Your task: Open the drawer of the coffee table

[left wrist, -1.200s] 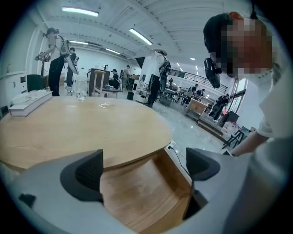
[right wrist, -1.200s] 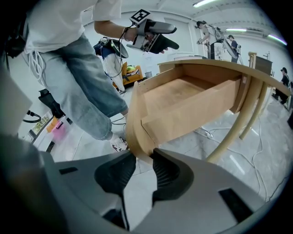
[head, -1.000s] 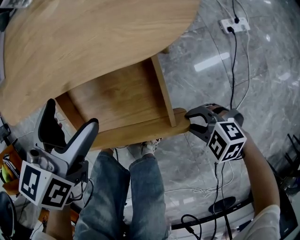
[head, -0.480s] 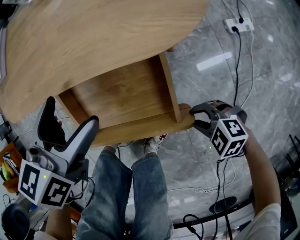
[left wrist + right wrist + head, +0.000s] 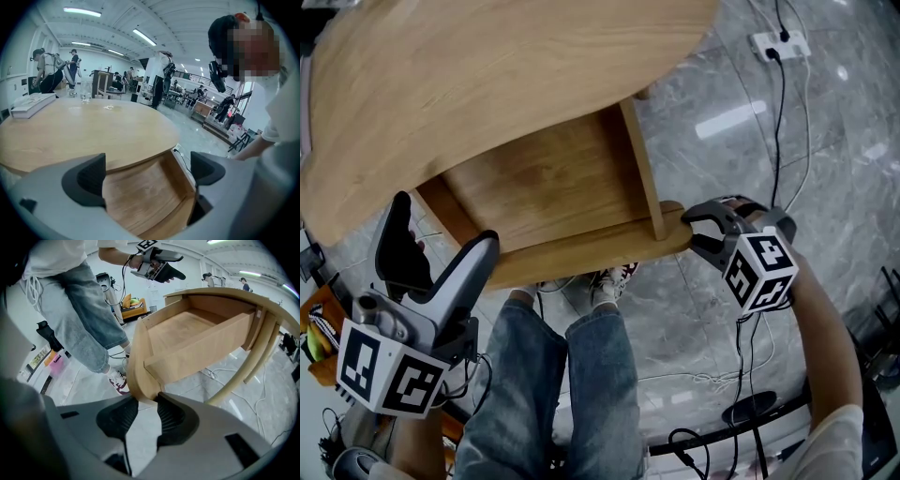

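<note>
The round wooden coffee table (image 5: 487, 84) has its drawer (image 5: 544, 187) pulled out toward me, its inside bare. My right gripper (image 5: 692, 228) is shut on the right end of the curved drawer front (image 5: 581, 251). In the right gripper view the pads (image 5: 171, 416) pinch the edge of that front (image 5: 138, 362). My left gripper (image 5: 441, 225) hangs open at the lower left, off the table and holding nothing. In the left gripper view its jaws (image 5: 147, 176) stand wide over the drawer (image 5: 145, 197) and the tabletop (image 5: 84, 131).
My legs in jeans (image 5: 553, 394) stand just in front of the drawer. A power strip (image 5: 778, 42) and cables (image 5: 741, 356) lie on the grey marble floor to the right. A white box (image 5: 33, 104) and a glass (image 5: 85, 91) sit on the table's far side.
The head view has shifted a little. The right gripper keeps its grip on the drawer front, and the left gripper stays where it was.
</note>
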Available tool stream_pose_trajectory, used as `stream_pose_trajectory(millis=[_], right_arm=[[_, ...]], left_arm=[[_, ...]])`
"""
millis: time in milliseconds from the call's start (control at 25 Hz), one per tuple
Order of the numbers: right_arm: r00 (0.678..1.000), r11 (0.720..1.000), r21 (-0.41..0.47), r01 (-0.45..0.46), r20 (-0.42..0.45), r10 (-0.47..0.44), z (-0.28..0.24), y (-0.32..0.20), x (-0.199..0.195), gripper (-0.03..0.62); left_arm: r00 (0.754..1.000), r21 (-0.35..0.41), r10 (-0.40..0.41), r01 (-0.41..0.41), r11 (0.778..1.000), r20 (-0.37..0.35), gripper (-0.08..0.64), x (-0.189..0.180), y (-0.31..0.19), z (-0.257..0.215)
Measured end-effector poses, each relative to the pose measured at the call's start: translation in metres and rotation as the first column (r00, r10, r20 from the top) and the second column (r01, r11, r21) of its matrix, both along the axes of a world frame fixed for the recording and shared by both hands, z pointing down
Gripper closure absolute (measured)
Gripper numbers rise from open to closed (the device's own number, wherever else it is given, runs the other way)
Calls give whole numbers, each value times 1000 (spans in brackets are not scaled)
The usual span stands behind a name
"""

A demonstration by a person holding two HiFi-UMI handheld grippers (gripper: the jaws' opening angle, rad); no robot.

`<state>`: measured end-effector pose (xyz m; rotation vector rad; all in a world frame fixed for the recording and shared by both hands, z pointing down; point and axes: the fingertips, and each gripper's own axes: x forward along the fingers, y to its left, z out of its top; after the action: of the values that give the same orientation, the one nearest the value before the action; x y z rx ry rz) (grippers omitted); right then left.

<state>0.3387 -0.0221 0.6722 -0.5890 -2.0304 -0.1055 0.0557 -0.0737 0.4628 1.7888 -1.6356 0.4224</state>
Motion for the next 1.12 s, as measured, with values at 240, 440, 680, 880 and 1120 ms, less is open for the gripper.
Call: stream_pose_trajectory(millis=[240,440,680,880,1120], right_arm=[[1000,1000,-3,-24,9,24,3,-4,-2,468],[999,999,-10,-42,-6,42,3,-2,0,460],[998,998,-3,-56,-42,56,7,-3,2,453],[996,999,12,-47,-74,47,8,-5,4,451],[979,982,-25,-187,-92,184,-16,-5,12,462]], left_arm=[[1000,-2,5,-5,1000,-1,3,0,-1,5],[1000,3,4,-4,1000,-1,3,4,1,1],[1000,13,4,-4,1000,-3,3,3,0,-4],[1000,18,1,-1,1000,-7,3,-2,1,-9],[999,30,-25,26,999,-20,3,-14,3,-22]])
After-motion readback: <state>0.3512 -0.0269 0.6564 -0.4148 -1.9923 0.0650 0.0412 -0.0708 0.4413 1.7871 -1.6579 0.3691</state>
